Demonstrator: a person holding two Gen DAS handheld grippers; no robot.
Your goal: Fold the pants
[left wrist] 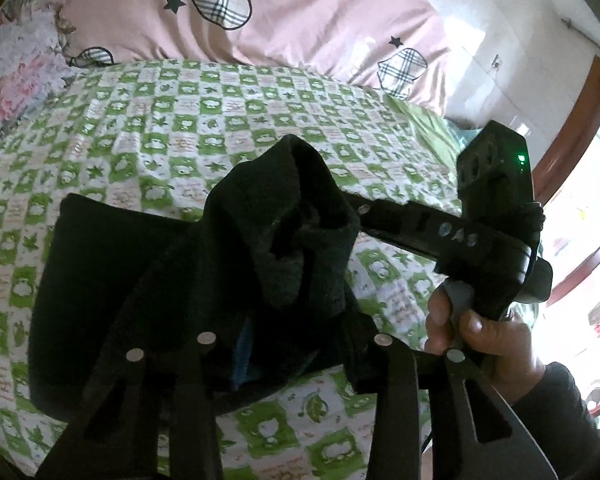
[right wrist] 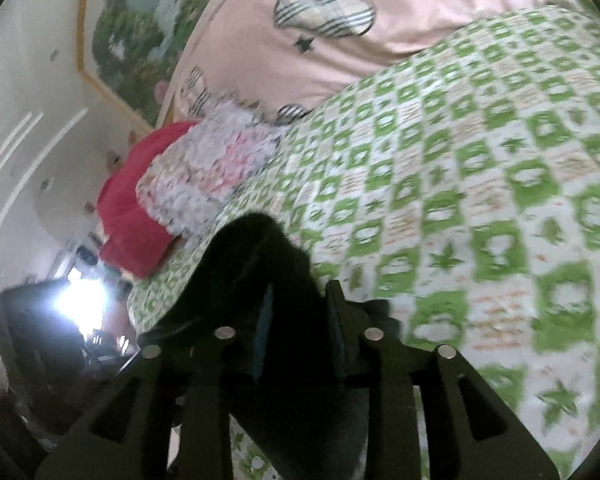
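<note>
Place: home bedroom | Under the left claw (left wrist: 292,344): bed with green-and-white checked sheet (left wrist: 220,120) | Beyond it: pink quilt with plaid hearts (left wrist: 284,20) | Far left of the right claw (right wrist: 298,336): framed landscape picture (right wrist: 140,32) on the wall

No text, label, brand or number can be read; the small reddish marks printed in the white squares of the green checked bedsheet (left wrist: 228,120) are too blurred to make out
</note>
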